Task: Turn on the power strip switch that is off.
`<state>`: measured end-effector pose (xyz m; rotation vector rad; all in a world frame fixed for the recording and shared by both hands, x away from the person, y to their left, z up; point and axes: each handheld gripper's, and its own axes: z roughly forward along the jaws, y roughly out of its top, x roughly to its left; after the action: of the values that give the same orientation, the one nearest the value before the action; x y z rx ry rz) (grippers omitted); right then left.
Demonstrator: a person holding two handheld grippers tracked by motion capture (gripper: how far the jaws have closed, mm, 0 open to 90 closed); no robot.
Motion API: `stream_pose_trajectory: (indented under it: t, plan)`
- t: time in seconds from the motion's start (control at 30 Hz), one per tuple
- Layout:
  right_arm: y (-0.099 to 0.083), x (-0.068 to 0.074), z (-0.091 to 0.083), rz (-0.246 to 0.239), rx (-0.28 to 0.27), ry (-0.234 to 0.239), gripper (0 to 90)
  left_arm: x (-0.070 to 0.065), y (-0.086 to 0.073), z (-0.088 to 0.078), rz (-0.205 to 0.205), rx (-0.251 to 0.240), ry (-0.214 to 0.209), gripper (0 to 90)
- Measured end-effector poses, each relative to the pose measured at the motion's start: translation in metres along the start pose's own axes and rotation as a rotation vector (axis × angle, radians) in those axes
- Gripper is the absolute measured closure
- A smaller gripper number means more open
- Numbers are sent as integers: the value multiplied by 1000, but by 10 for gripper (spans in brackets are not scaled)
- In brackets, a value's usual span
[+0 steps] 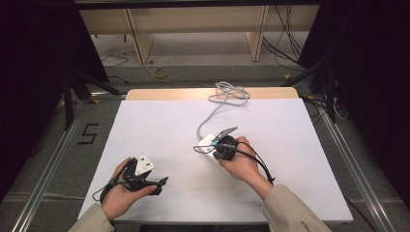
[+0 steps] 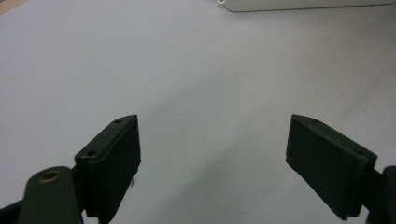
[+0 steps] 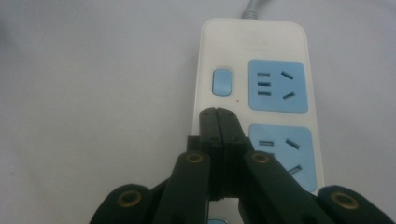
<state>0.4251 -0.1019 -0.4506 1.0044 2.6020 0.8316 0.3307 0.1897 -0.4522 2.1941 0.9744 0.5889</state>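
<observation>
A white power strip (image 3: 254, 42) with blue sockets (image 3: 277, 86) and a blue switch (image 3: 222, 82) lies on the white table top. My right gripper (image 3: 217, 113) is shut with nothing in it. Its tips rest over the strip just below the switch; whether they touch it I cannot tell. From above, the right gripper (image 1: 204, 148) and hand cover most of the power strip (image 1: 207, 140). The strip's grey cable (image 1: 209, 115) runs to a coil at the far edge. My left gripper (image 2: 215, 123) is open above bare table, and it sits at the near left, left gripper (image 1: 161, 185).
The white board (image 1: 145, 125) covers most of the table, with a wooden strip (image 1: 169, 94) at its far edge. The cable coil (image 1: 231, 93) lies at the far middle. An edge of the power strip (image 2: 303, 4) shows ahead of the left jaws.
</observation>
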Motion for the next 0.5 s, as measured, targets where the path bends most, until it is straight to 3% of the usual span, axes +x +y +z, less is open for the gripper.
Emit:
stream_pose_trajectory:
  t: [0.23, 0.5]
  plan:
    - [-3, -4, 0, 46, -24, 27, 900, 0, 0, 0, 0, 0, -2, 177]
    - [-3, -7, -4, 58, -20, 16, 861, 0, 0, 0, 1, 0, -2, 177]
